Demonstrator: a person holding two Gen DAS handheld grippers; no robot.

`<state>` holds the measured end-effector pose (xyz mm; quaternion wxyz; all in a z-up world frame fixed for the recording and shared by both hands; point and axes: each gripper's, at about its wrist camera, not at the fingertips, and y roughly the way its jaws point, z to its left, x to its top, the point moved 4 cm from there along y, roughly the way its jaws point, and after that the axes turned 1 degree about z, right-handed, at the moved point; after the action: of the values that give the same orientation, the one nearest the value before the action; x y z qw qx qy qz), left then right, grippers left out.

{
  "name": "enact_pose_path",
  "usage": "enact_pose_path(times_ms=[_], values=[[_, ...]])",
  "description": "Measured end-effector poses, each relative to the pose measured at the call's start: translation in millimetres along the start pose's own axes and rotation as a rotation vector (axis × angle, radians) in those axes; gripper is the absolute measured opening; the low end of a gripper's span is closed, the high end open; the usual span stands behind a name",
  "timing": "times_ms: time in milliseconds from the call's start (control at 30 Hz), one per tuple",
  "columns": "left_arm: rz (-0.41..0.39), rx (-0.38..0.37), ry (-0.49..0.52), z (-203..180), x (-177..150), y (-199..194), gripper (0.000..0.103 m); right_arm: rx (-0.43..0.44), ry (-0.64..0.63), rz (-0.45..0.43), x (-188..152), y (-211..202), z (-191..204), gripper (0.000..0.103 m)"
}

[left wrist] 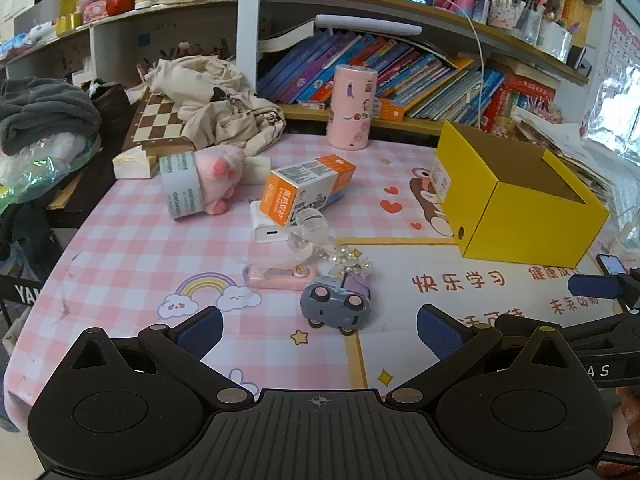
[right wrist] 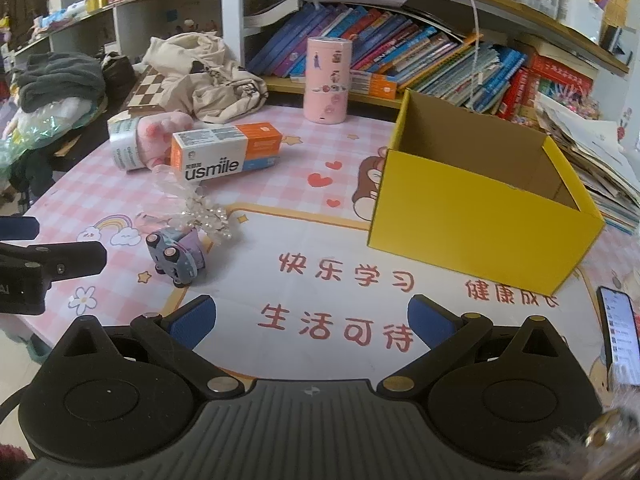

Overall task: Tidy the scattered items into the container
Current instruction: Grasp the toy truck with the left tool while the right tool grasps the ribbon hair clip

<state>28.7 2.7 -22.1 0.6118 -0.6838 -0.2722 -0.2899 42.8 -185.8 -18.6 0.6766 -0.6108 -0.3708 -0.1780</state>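
— Both pairs of blue fingers stand spread wide with nothing between them: our left gripper [left wrist: 320,330] hangs over the pink checked mat [left wrist: 120,264], our right gripper [right wrist: 312,322] over the red characters printed on it.

— Where do we have the scattered items?

— Just beyond the left fingers [left wrist: 200,330] lies the toy car [left wrist: 336,304], tipped on its side, apart from both pads. Touching its far side is the pearl trinket [left wrist: 348,262], with a pink case [left wrist: 276,278] to its left. Farther off, the orange toothbrush box [left wrist: 306,190] leans on a white charger [left wrist: 266,228]; left of that, a tape roll [left wrist: 180,186] with the pink plush [left wrist: 222,178] pushed into it.

— And the yellow box [left wrist: 528,216]?

— Far right from the left gripper, well apart. From the right gripper it sits ahead and to the right, open-topped.

— What does the right view add?

— It looks into the box's brown inside and shows a lit phone [right wrist: 620,336] at the near right edge. The left view alone shows the charger and pink case clearly.
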Motion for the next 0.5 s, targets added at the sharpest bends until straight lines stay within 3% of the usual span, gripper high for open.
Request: enact_pose_path(times_ms=[500], values=[[-0.015,0.062,-0.079,-6.3,9.2,9.3,0.103,0.109,-0.106,0.022,24.2,25.4,-6.3,0.103]])
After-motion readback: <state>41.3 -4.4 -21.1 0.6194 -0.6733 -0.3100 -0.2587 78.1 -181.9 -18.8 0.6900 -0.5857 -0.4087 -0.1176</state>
